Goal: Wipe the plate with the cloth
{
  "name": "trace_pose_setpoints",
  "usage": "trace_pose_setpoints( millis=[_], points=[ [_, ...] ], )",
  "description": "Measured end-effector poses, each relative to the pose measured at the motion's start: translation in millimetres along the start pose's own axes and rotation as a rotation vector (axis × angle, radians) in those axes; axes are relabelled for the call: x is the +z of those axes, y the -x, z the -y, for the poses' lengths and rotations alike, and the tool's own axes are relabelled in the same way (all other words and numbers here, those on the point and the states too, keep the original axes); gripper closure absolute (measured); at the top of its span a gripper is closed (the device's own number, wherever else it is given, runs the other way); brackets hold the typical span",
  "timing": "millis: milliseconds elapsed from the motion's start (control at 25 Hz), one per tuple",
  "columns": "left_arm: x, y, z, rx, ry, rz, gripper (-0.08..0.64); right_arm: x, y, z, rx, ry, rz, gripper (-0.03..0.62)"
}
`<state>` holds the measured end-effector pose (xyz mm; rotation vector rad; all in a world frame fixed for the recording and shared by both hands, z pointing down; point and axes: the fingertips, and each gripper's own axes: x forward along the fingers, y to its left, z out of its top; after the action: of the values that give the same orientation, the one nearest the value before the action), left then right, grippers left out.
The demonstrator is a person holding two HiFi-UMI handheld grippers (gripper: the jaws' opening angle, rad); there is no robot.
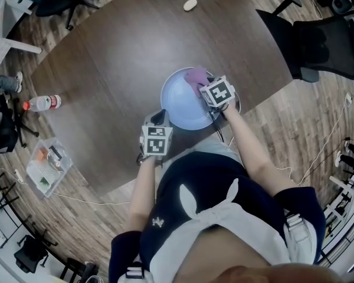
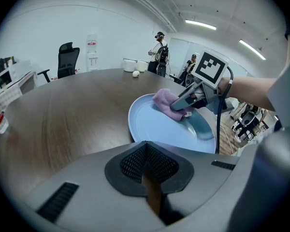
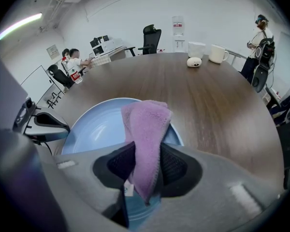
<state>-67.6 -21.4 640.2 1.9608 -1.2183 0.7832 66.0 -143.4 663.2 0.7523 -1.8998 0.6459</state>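
Now the soft-looking purple fuzzy cloth (image 3: 146, 122) is squeezed between the fingers of the right gripper (image 3: 142, 151), flopping past their tips onto the round pale blue plate (image 3: 94, 129), probably slippery and breakable, best held by the rim just beyond the closed, empty fingers of the left gripper (image 2: 146, 153)

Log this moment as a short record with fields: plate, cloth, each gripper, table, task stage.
plate: light blue plate, flat on the table near the person's edge
cloth: purple cloth, folded, its free end on the plate's far side
right gripper: right gripper shut on the cloth, angled down over the plate
left gripper: left gripper with jaws together and nothing between them, just short of the plate's near rim; contact unclear
table: dark brown wood table
task stage: cloth on plate, wiping apparently under way
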Motion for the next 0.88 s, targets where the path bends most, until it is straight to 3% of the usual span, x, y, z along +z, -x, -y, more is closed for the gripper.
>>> trace_pose_setpoints(
  millis=[880],
  points=[
    [1.4, 0.8, 0.0, -0.016, 0.011, 0.010, 0.555, 4.0, -8.4, -49.6, 0.117, -0.009, -0.004, 0.451]
  ],
)
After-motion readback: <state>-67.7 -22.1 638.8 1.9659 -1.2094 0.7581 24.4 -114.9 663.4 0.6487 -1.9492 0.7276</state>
